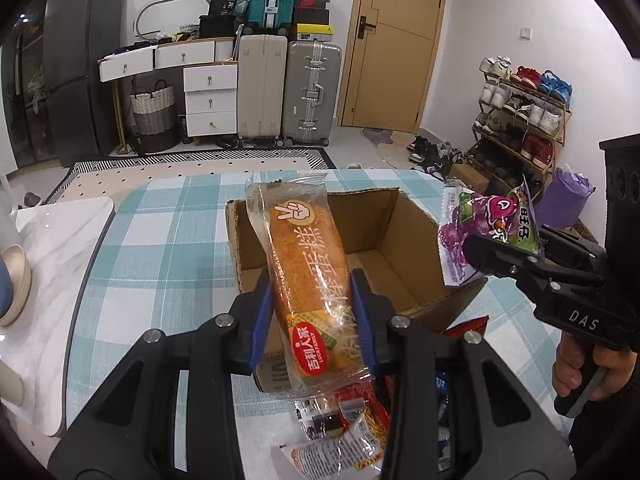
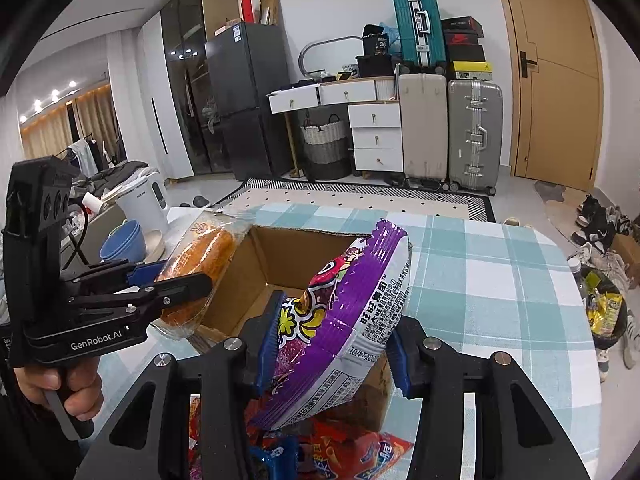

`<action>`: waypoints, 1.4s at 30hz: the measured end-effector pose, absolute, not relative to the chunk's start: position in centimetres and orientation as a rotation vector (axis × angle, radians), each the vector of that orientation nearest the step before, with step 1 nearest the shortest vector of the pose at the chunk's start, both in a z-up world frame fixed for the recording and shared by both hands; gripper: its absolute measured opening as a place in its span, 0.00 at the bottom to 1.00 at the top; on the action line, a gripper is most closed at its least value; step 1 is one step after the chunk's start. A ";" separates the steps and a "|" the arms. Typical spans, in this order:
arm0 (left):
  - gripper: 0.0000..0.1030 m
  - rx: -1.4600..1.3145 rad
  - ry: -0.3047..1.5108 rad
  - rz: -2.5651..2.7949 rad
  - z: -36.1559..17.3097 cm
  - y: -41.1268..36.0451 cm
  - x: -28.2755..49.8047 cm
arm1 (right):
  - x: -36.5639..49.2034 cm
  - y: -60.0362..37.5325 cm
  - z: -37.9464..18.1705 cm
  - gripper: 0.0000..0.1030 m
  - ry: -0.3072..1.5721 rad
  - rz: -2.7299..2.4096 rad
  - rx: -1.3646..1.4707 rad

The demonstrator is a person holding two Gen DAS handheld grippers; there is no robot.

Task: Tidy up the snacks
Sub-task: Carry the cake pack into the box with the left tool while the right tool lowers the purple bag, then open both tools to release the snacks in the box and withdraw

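Left gripper [image 1: 314, 316] is clamped on a long orange cake [image 1: 306, 264] in a clear, crinkly plastic wrapper, held over the open brown cardboard box [image 1: 400, 240]. Right gripper [image 2: 332, 344] is clamped on a glossy purple snack bag [image 2: 352, 320] with crimped edges, also above the box. Box sits on the teal-checked counter [image 1: 160, 240], with more foil snack packs [image 2: 352, 452] just beside it.

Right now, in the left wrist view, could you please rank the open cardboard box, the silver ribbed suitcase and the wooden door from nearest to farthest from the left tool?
1. Open cardboard box: just ahead of the left tool, on the checked tablecloth.
2. Silver ribbed suitcase: across the floor, standing at the far wall.
3. Wooden door: right of the suitcase, set slightly farther back.
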State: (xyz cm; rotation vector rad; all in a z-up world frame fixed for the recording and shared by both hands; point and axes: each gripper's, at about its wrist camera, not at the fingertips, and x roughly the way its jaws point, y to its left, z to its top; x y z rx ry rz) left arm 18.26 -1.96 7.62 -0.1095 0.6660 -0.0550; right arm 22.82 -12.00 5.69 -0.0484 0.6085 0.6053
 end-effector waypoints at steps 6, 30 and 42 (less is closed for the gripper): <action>0.32 -0.108 0.674 -0.065 7.2 -2.0 20.3 | 24.5 -11.3 4.8 0.45 0.629 0.614 -0.056; 0.72 -0.099 0.705 -0.067 5.8 -2.1 22.8 | 22.4 -12.2 4.7 0.89 0.635 0.631 -0.017; 0.99 -0.095 0.663 -0.048 7.6 -2.0 14.5 | 17.1 -15.6 4.3 1.00 0.617 0.530 -0.058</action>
